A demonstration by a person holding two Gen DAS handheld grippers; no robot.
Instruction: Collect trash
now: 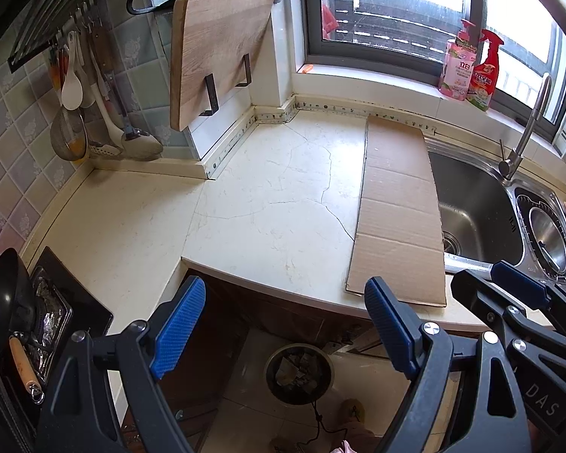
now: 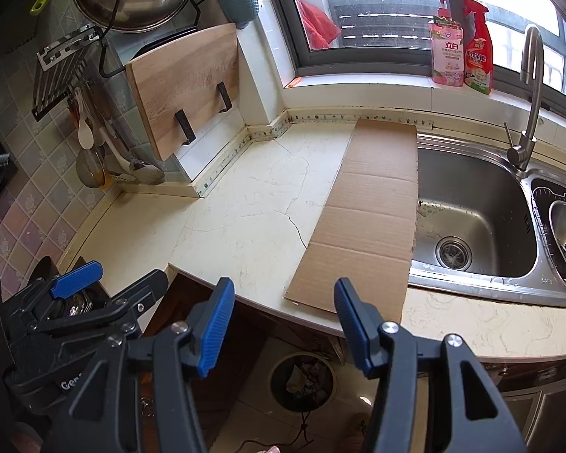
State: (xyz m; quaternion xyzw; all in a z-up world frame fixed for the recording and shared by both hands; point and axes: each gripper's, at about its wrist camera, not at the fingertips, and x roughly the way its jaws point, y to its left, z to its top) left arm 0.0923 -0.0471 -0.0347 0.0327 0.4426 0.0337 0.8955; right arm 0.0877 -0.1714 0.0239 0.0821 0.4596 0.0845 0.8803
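Both wrist views: the left hand-held gripper [image 1: 285,324] and the right hand-held gripper [image 2: 283,326] hang released and empty before the counter [image 1: 275,196] edge, the waste bin [image 1: 299,373] on the floor just below them. Beyond the right one's fingertips lies the flattened cardboard strip [image 2: 369,219], its near end overhanging the edge, its far side over the sink [image 2: 471,207]. Judged best: pinch that overhanging end, lift it level, then fold it before lowering it binward.

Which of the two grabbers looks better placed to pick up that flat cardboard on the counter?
Probably the right gripper: the cardboard sheet's near edge lies just ahead of its open fingers, whereas the left gripper sits further left.
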